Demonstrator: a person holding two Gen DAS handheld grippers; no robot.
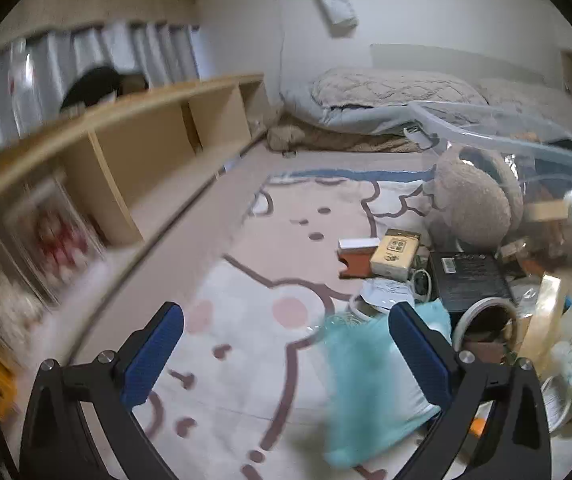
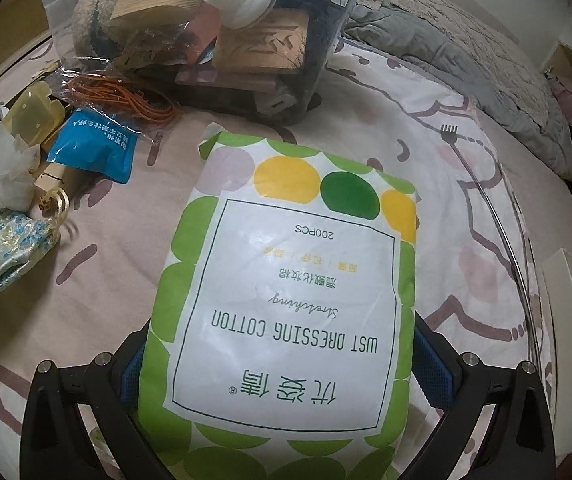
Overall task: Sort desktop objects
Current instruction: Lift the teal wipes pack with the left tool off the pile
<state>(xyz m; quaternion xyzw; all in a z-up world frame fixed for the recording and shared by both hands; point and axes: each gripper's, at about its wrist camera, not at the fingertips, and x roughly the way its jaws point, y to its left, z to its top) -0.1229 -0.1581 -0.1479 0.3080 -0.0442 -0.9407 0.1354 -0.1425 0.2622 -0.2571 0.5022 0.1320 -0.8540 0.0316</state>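
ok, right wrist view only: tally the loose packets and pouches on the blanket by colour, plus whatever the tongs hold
Green-dotted cotton pad pack, gripped by the right tongs: 1
Blue packet: 1
Blue-and-gold brocade pouch: 1
Total: 3
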